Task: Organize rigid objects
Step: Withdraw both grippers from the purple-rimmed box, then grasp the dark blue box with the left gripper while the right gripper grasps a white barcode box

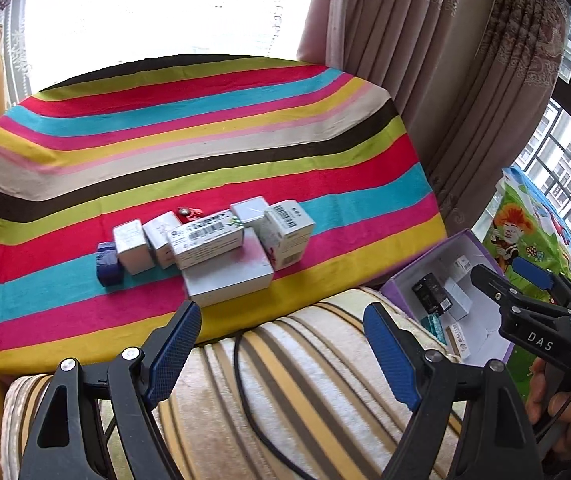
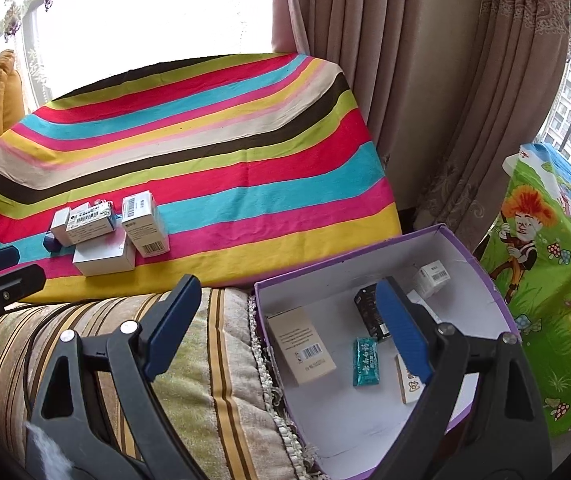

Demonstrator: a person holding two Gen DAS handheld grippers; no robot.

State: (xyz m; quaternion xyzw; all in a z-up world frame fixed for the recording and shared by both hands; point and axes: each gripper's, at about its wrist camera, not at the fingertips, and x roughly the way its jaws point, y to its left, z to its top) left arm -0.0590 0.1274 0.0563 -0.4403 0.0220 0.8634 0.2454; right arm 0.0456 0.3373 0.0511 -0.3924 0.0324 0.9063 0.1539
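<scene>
Small boxes [image 1: 221, 248] clustered near the striped surface [image 1: 205, 140] front edge, wide bare cloth behind. Purple box [image 2: 365, 280] (partly filled) beside it. Left tongs [image 1: 281, 332] and right tongs [image 2: 289, 312] agape, empty.

Matt woven striped cloth [image 1: 205, 152] under glossy cardboard cartons [image 1: 209, 240].

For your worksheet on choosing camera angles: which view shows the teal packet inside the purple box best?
The right wrist view: the teal packet lies unobstructed on the white floor of the purple box, its printing visible. In the left wrist view only a sliver of the packet shows, small and at the box's near edge.
</scene>
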